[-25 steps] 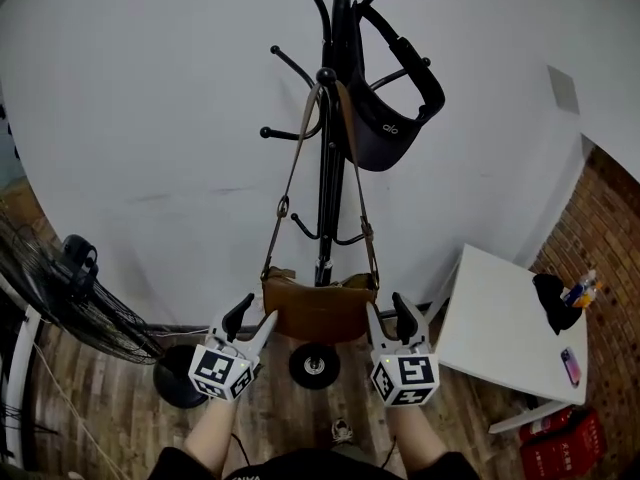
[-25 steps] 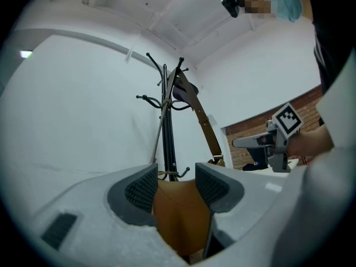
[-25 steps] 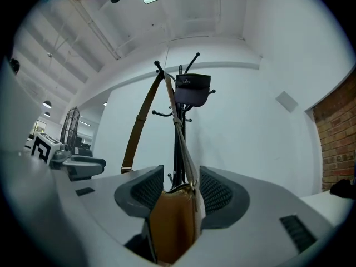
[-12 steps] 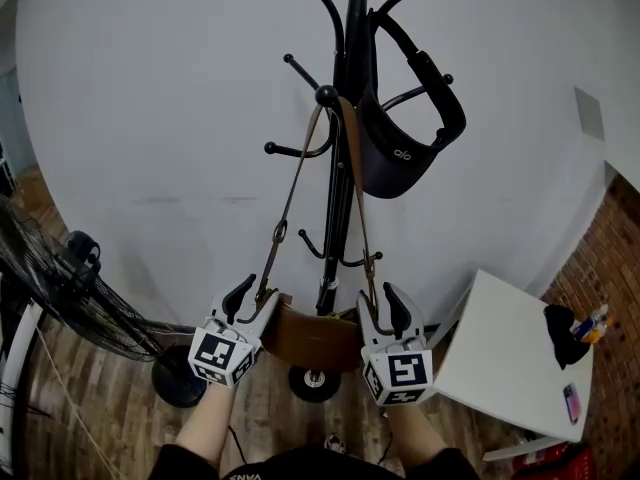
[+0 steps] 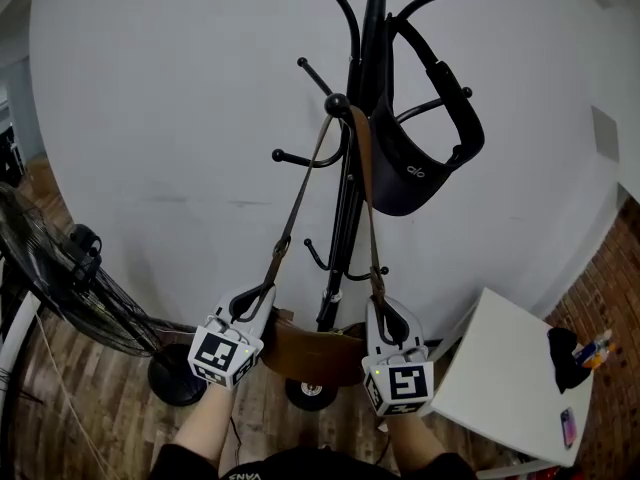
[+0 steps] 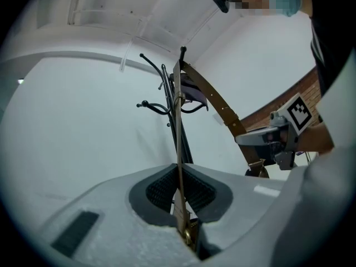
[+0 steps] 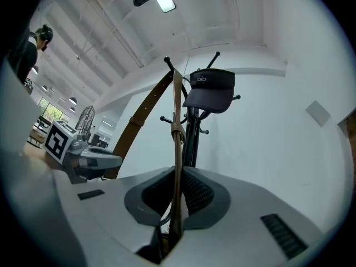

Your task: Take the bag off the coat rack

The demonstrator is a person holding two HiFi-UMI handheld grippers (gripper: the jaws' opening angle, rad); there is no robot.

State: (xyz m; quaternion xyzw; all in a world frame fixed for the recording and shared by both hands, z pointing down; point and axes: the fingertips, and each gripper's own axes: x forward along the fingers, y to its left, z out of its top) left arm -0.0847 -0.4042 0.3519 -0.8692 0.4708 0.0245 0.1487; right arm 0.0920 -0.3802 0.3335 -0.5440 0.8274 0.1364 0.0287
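A brown leather bag (image 5: 310, 353) hangs by its long strap (image 5: 300, 193) from a knobbed hook (image 5: 338, 101) of the black coat rack (image 5: 345, 228). My left gripper (image 5: 250, 303) is closing its jaws on the strap's left run just above the bag. In the left gripper view the strap (image 6: 178, 149) is pinched between the ribbed pads (image 6: 161, 191). My right gripper (image 5: 385, 318) is closing on the right run, and the right gripper view shows that strap (image 7: 177, 149) squeezed between its pads (image 7: 194, 193). The bag hangs between the two grippers, its lower part hidden.
A dark sun visor (image 5: 420, 158) hangs on an upper right hook of the rack. A standing fan (image 5: 60, 278) is at the left, close to the wall. A white table (image 5: 500, 368) with small items stands at the lower right. The rack's round base (image 5: 310, 396) rests on the wooden floor.
Both grippers have moved inward and up to the strap, and their jaws have gone from wide open to pinching it on each side. The head view has tilted upward.
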